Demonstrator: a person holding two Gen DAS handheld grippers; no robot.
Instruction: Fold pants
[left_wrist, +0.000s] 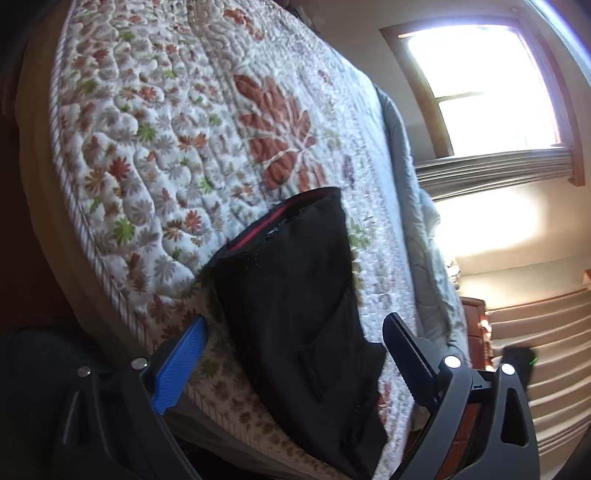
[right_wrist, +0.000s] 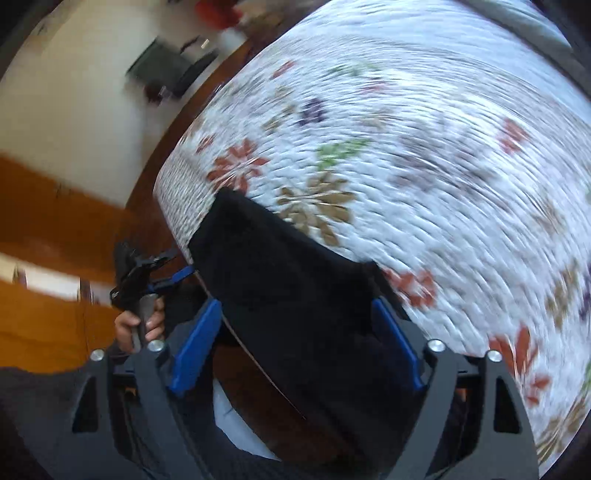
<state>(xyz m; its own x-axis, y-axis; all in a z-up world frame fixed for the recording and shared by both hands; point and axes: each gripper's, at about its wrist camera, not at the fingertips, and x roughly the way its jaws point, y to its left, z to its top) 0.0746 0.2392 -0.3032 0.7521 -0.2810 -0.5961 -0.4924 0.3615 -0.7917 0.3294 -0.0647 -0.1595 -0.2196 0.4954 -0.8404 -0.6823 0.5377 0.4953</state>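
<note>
On the floral quilt (left_wrist: 155, 122), near its striped edge, black pants (left_wrist: 295, 295) are lying folded into a compact stack, with a red waistband strip (left_wrist: 258, 229) showing at the end of the stack farther from the camera. Part of the stack is hanging past the quilt edge toward the camera. Left gripper (left_wrist: 295, 332) is hovering just over the near end of the pants, jaws spread wide, a blue finger (left_wrist: 181, 365) on one side of the pants and a black finger (left_wrist: 406, 354) on the other, neither pressing the fabric as far as the left wrist view shows. Right gripper (right_wrist: 295, 347) is also standing wide, blue pads (right_wrist: 195, 350) flanking the dark cloth; whether they are touching it is unclear, and that view is blurring heavily. Beside the pants in the right wrist view, a person's hand (right_wrist: 138, 325) is gripping the handle of the other gripper off the quilt edge, above a wooden floor (right_wrist: 44, 317). Beyond the quilt, a bright window (left_wrist: 480, 88) is glaring, with a grey blanket (left_wrist: 417, 206) bunching along the far quilt side.
</note>
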